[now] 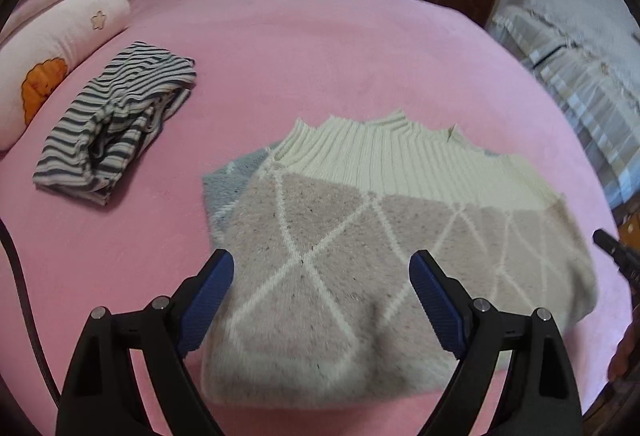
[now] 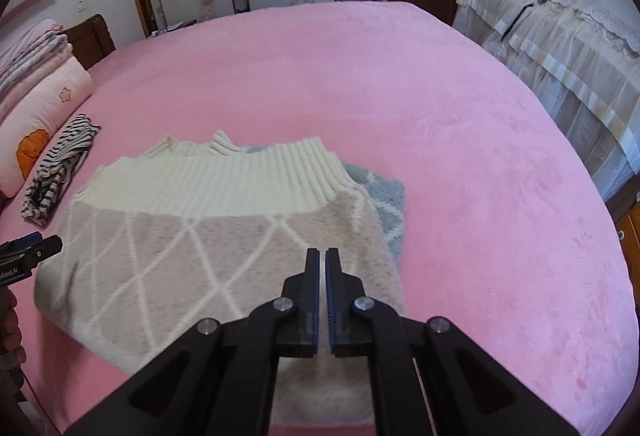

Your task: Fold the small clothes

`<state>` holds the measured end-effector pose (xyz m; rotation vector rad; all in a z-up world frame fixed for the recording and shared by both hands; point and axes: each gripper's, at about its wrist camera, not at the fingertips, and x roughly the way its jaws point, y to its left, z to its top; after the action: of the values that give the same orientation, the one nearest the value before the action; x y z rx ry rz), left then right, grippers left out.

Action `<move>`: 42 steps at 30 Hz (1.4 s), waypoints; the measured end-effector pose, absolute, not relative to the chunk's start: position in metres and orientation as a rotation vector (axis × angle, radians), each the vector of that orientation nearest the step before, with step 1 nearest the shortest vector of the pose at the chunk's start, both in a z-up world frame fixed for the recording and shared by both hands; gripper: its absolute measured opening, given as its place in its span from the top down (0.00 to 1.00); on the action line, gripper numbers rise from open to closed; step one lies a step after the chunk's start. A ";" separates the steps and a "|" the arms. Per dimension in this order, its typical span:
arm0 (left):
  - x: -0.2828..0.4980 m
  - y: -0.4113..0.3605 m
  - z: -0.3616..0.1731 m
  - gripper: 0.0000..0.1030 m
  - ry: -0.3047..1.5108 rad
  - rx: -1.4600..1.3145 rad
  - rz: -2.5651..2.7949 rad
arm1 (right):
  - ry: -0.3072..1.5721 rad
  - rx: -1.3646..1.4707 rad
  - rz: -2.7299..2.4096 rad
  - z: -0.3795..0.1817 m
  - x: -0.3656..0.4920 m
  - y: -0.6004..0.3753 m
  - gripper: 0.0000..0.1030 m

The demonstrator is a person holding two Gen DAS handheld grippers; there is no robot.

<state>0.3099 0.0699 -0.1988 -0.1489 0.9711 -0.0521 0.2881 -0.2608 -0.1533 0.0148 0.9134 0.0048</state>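
On the pink bed cover (image 1: 320,47), from the left: one pillow (image 1: 60,51) with an orange motif, one folded striped garment (image 1: 116,123), then one folded diamond-pattern sweater (image 1: 360,248) lying near the front edge; only the right wrist view shows its grey-blue layer (image 2: 384,195) poking out on the right; wide bare cover lies behind and right; two grippers: left gripper (image 1: 322,276) jaws apart over the sweater, empty; right gripper (image 2: 322,268) jaws together, holding nothing
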 end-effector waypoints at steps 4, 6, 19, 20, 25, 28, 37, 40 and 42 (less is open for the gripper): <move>0.283 0.076 -0.173 0.14 0.920 -0.183 -0.017 | 0.863 0.022 0.054 -0.131 0.267 -0.239 0.87; 0.271 0.078 -0.163 0.14 0.912 -0.191 -0.021 | 0.835 0.024 0.070 -0.121 0.256 -0.227 0.78; 0.212 0.088 -0.178 0.14 0.958 -0.315 -0.044 | 0.727 -0.008 0.153 -0.111 0.208 -0.168 0.70; 0.210 0.092 -0.187 0.14 0.977 -0.346 -0.039 | 0.734 -0.013 0.158 -0.115 0.208 -0.164 0.71; 0.208 0.108 -0.228 0.14 1.019 -0.503 -0.051 | 0.756 -0.035 0.170 -0.133 0.212 -0.149 0.75; 0.211 0.116 -0.253 0.14 1.036 -0.625 -0.055 | 0.772 -0.042 0.181 -0.146 0.216 -0.143 0.80; 0.229 0.124 -0.304 0.14 0.976 -0.908 -0.098 | 0.813 -0.047 0.192 -0.171 0.234 -0.134 0.83; 0.236 0.120 -0.310 0.14 0.945 -0.925 -0.101 | 0.817 -0.055 0.197 -0.175 0.235 -0.130 0.83; 0.241 0.116 -0.311 0.14 0.922 -0.921 -0.102 | 0.820 -0.060 0.202 -0.177 0.236 -0.129 0.83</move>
<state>0.2409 0.1156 -0.3107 -0.9211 0.9215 -0.1016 0.2356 -0.1291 -0.1771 -0.0598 0.8205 0.2018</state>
